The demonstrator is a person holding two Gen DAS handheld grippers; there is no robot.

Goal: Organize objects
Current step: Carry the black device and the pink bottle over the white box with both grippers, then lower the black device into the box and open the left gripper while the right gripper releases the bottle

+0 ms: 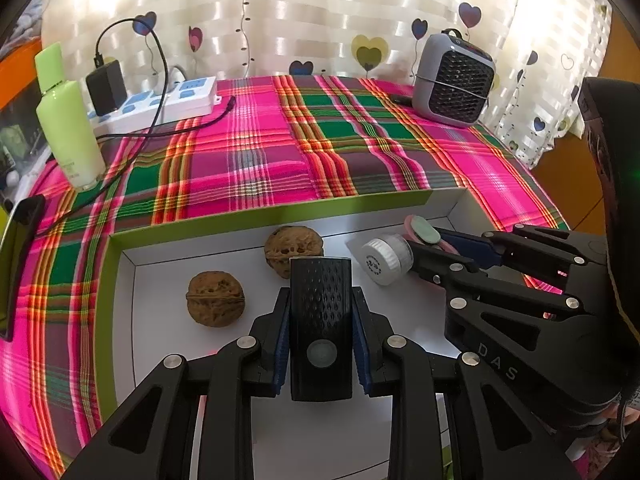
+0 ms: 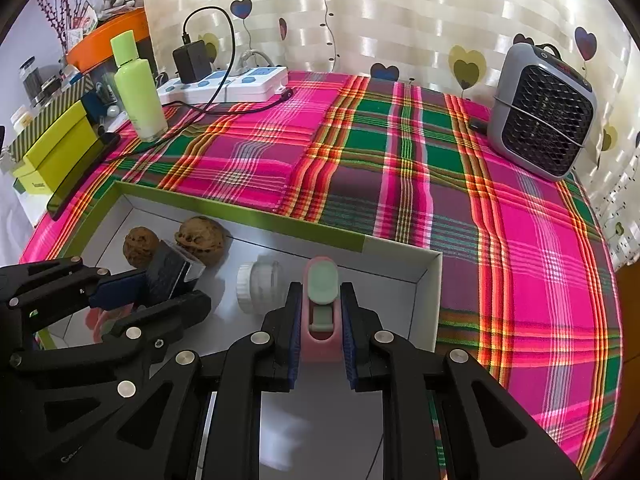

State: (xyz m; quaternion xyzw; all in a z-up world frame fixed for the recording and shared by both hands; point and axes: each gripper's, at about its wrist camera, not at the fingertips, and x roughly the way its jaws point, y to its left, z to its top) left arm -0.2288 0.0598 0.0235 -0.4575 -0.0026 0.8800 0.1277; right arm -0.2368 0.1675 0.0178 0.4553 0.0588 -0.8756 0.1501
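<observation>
A table was covered by a pink, green and orange plaid cloth [image 1: 256,152], with a heart-printed curtain [image 1: 320,12] hung behind it. A shallow box [image 1: 280,210] with green outer walls and a white inside was set at the near edge of the cloth. A grey fan heater [image 2: 544,112] was stood at the far right, a white power strip [image 2: 240,84] and a light green bottle [image 2: 138,88] at the far left. The left gripper [image 1: 321,312] was clenched on a black rectangular device [image 1: 320,320], held above the box floor. The right gripper [image 2: 321,320] was clamped on a pink and mint clip-like object [image 2: 321,304] inside the box near its right wall. Two walnuts [image 1: 215,298] and a small white-capped jar [image 1: 386,260] were lying on the box floor between the two grippers.
</observation>
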